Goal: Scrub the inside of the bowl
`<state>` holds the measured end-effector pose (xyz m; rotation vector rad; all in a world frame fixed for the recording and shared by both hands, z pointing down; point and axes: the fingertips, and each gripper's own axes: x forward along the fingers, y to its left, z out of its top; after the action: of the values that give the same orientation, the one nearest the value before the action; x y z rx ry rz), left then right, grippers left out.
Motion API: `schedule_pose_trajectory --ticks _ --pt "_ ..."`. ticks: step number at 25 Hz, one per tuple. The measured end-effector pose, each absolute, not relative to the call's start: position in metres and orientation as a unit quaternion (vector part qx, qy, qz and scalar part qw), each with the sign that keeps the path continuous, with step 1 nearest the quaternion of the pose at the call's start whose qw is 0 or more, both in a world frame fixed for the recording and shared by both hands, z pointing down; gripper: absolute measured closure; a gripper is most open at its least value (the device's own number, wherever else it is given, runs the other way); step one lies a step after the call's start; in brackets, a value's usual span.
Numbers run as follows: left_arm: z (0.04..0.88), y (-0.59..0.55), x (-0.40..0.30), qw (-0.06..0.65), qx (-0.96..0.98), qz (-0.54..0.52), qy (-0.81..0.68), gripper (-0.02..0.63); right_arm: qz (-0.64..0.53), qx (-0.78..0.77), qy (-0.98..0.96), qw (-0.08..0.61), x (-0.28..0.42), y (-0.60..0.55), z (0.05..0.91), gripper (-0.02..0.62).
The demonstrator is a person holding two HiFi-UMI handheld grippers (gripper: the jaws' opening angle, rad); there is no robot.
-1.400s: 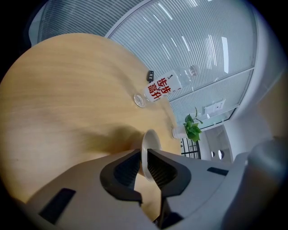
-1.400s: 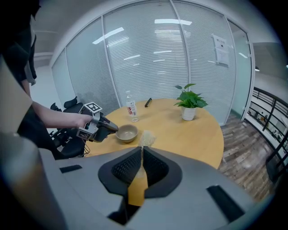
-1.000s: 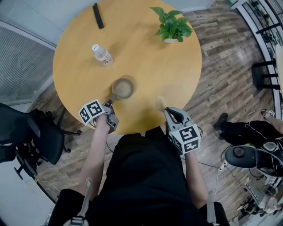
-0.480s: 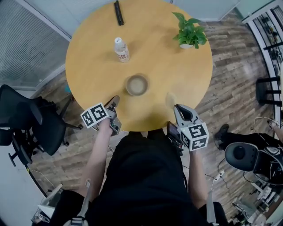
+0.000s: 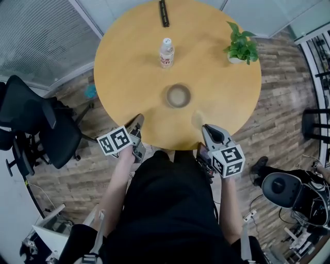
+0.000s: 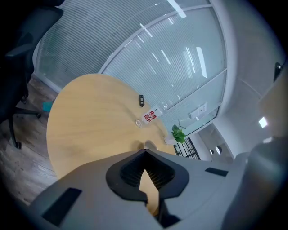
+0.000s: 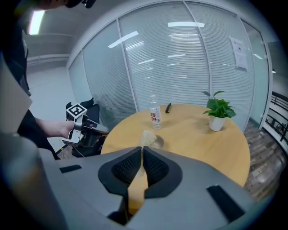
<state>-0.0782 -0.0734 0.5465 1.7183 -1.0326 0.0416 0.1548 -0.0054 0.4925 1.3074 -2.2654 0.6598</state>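
Observation:
A small brownish bowl [image 5: 178, 96] stands near the middle of the round wooden table [image 5: 129, 67]. In the left gripper view the bowl [image 6: 148, 145] peeks just past the jaw tips. My left gripper [image 5: 138, 121] hovers at the table's near-left edge, well short of the bowl; its jaws are closing, tips meeting, with nothing between them. My right gripper [image 5: 205, 129] is at the near edge, shut on a tan-handled scrubber [image 5: 197, 118]. The scrubber's pale fibrous head [image 7: 146, 136] sticks out past the tips, in front of the bowl [image 7: 158, 143].
A clear bottle with a red label [image 5: 166, 53] stands beyond the bowl, and a black bar-shaped object [image 5: 164, 13] lies at the far edge. A potted plant [image 5: 241, 46] sits far right. A black office chair [image 5: 31, 124] is left of the table.
My left gripper has drawn back from beside the bowl to the table's near edge. The right gripper keeps hold of the scrubber. The head view has shifted, so the table sits farther right.

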Motion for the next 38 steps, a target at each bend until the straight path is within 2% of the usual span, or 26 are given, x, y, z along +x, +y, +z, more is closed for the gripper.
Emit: schedule_pose_trajectory --ticks 9,16,21,29,38 --pt "0.483 -0.041 -0.093 0.426 0.797 0.027 -0.427 0.594 0.247 0.384 -0.879 0.141 0.078 -0.002 0.459 0.568" --pt "0.453 -0.010 -0.081 0.332 0.858 0.060 -0.387 0.594 0.249 0.342 -0.901 0.096 0.053 0.006 0.439 0.568" --pt "0.443 0.007 -0.068 0.310 0.880 0.064 -0.353 0.594 0.234 0.315 -0.916 0.082 0.047 0.017 0.429 0.569" --pt "0.432 0.019 -0.038 0.231 0.919 0.098 -0.304 0.594 0.236 0.327 -0.913 0.058 0.065 0.028 0.424 0.572" --pt "0.435 0.017 -0.030 0.229 0.922 0.107 -0.292 0.594 0.240 0.339 -0.909 0.047 0.074 0.028 0.422 0.572"
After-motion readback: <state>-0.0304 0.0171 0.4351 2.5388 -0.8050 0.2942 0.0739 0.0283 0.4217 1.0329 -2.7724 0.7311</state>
